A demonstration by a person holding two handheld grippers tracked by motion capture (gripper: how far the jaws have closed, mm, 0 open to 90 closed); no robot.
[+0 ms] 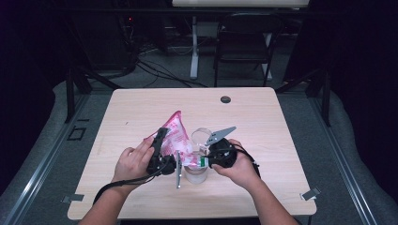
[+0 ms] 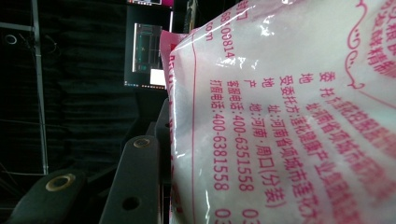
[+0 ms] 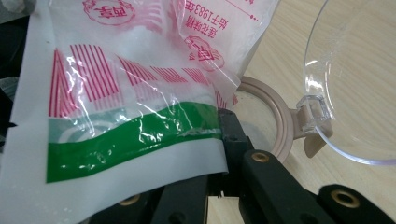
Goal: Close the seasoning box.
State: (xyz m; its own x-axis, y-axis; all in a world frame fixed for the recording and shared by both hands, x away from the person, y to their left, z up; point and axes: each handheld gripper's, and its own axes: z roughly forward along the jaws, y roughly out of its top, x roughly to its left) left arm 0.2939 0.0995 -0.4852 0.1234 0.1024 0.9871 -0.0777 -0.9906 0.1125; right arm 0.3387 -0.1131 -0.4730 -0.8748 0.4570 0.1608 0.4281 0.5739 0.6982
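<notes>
From the high view, a person's two hands work near the front of the light wooden tabletop (image 1: 263,122). The left gripper (image 1: 165,154) clamps the body of a pink-and-white printed bag (image 1: 174,137) of white granules and holds it tilted. The right gripper (image 1: 206,161) pinches the bag's lower green-striped end just above a clear jar (image 1: 195,172). The jar's hinged clear lid (image 1: 202,136) stands open behind it. A dark round grommet (image 1: 225,99) sits well apart near the far edge.

In the left gripper view, the bag (image 2: 289,121) presses against one black jaw; its film bulges with white grains, and the jaws are closed onto it at a moderate width.

In the right gripper view, the jaws are together on the bag's white sealed edge (image 3: 140,154), just below the green band. The jar's beige rim (image 3: 275,116) lies right behind the bag, with the clear lid (image 3: 345,93) swung aside over the tabletop.

As I judge it, the risks are spillage and a tipped jar. If the bag's mouth drifts off the rim, grains would scatter over the tabletop. The slick film could slide out of the thin pinch, dropping the bag's end onto the jar. A sideways tug could knock the jar over.
</notes>
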